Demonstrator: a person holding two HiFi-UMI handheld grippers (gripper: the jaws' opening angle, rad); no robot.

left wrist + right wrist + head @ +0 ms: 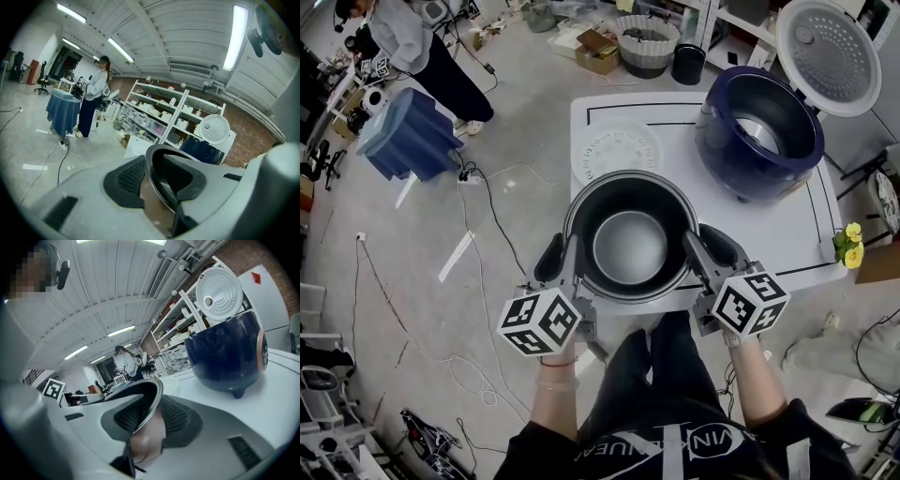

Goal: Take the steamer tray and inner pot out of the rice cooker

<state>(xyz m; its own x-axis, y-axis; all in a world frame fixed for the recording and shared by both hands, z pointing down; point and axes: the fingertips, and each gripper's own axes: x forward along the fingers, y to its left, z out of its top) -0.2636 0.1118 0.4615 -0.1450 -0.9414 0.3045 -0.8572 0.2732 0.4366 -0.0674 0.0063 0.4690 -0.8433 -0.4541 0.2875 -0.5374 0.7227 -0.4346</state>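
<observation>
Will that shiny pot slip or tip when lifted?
The inner pot looks like rigid metal, so it probably won't bend. Its smooth rim might slip. The left gripper and right gripper pinch opposite sides, likely keeping it level.

Glossy metal inner pot (pixel 629 246) (dark lining)

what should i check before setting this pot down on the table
1. left gripper clamped on inner pot rim: ok
2. right gripper clamped on the opposite rim: ok
3. pot clear of rice cooker: ok
4. steamer tray already out, lying on table: ok
5. table spot under pot free: cannot tell, hidden by the pot
6. pot's height above table: cannot tell
</observation>
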